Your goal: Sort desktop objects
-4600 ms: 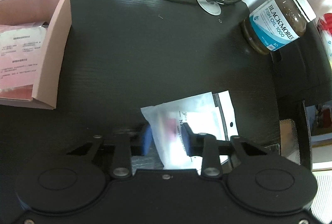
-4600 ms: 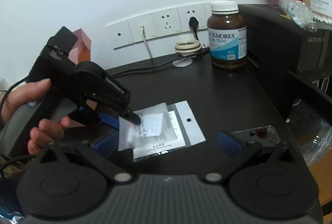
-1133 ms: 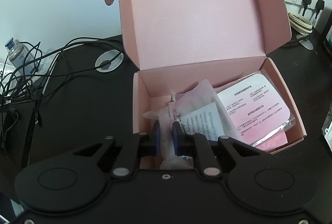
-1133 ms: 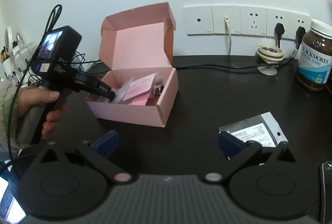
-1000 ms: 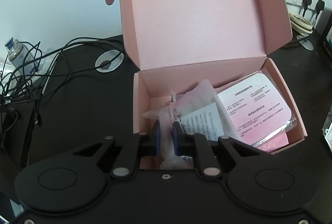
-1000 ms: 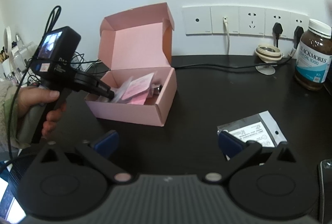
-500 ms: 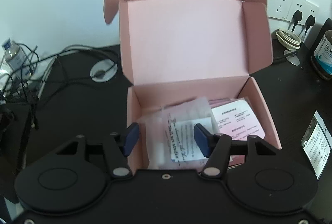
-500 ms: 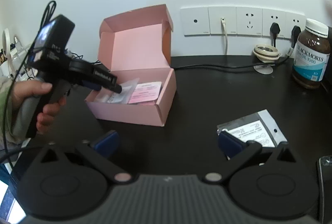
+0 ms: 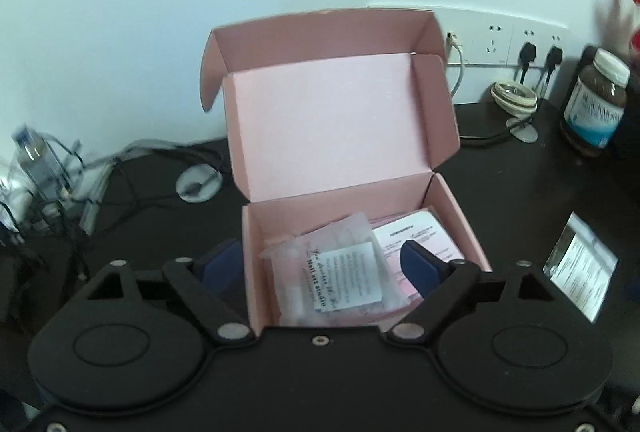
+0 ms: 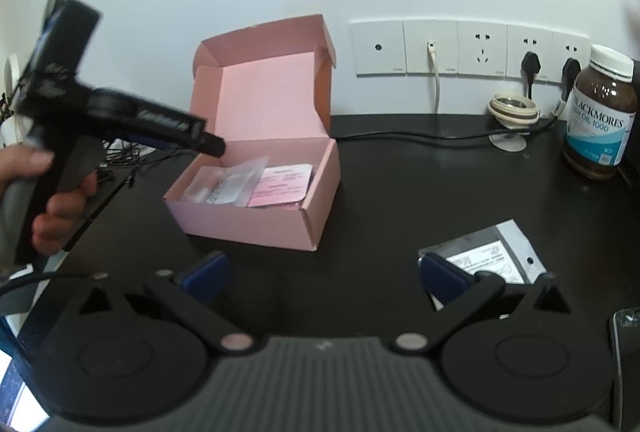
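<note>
An open pink box (image 9: 364, 312) (image 10: 256, 220) stands on the black desk with its lid up. In it lie a clear packet (image 9: 340, 272) (image 10: 228, 182) and a pink leaflet pack (image 9: 420, 236) (image 10: 282, 184). My left gripper (image 9: 320, 264) hovers above the box's near wall; its jaws are opening and the packet lies free below them. In the right wrist view a hand holds the left gripper (image 10: 212, 146) at the box's left. My right gripper (image 10: 322, 274) stands open over bare desk. A second flat packet (image 10: 488, 256) (image 9: 580, 264) lies by its right finger.
A brown supplement jar (image 10: 600, 120) (image 9: 596, 104) stands at the back right beside a tape roll (image 10: 514, 108). Wall sockets with plugs and a black cable (image 10: 420, 138) run along the back. Tangled wires (image 9: 60, 192) lie left of the box. A phone edge (image 10: 626, 352) shows bottom right.
My left gripper let go of the clear packet, which now lies in the box, and its jaws spread wide as it lifted and drew back. The right gripper kept still.
</note>
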Demonstrator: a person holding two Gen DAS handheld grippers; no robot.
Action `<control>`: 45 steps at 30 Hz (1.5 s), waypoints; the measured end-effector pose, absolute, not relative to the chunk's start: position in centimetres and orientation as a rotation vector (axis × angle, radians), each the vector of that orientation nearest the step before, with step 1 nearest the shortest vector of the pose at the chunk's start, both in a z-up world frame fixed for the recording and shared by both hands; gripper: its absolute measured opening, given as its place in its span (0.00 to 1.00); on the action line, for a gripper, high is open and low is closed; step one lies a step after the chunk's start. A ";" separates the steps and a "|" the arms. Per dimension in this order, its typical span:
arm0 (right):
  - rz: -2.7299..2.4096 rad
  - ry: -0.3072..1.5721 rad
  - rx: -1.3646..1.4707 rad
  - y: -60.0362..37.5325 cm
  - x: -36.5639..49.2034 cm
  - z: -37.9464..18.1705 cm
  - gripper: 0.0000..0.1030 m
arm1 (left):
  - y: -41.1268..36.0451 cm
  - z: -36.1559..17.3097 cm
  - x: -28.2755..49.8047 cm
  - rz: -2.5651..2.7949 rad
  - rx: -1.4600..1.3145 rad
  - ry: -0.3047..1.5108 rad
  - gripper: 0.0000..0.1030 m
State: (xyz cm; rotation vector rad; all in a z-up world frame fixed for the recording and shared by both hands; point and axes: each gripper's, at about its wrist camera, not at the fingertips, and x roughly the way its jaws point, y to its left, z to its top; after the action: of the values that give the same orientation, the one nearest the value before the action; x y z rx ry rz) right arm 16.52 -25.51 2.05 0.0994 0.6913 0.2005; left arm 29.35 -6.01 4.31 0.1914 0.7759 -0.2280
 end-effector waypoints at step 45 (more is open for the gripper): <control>0.271 0.969 -0.154 -34.2 24.6 -5.4 0.99 | -4.3 2.2 22.4 0.021 0.041 0.773 0.94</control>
State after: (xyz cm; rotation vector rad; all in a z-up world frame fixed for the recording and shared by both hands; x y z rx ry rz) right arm 24.58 -34.22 -5.38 -0.1541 0.9688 0.2706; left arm 22.37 -4.28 2.15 0.0408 0.7730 0.0211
